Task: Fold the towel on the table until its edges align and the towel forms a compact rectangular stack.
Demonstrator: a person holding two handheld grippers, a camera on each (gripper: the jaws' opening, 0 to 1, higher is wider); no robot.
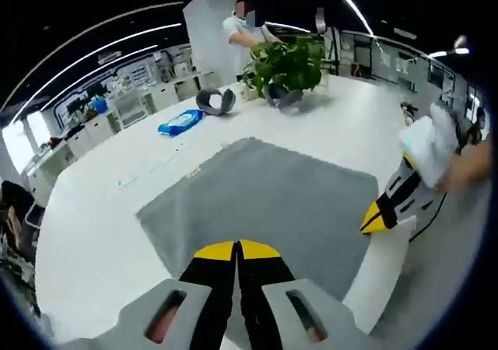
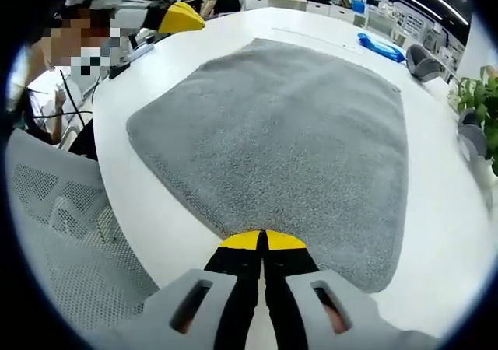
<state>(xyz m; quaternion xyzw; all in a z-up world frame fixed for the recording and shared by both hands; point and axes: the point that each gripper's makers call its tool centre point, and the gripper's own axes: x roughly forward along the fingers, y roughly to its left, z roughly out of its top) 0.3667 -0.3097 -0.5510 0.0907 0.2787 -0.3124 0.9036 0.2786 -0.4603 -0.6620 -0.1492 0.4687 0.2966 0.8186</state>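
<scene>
Just above the pressed-together right gripper [image 2: 261,241] at lower centre lay the grey towel [image 2: 288,140], flat on the white table [image 2: 451,233], its near edge closest; the left gripper [image 1: 236,250], also closed, hovered over another edge.

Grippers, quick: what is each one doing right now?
Left gripper: shut at the grey towel edge; grasp cannot be told.
Right gripper: shut at the towel edge; grasp cannot be told.
</scene>
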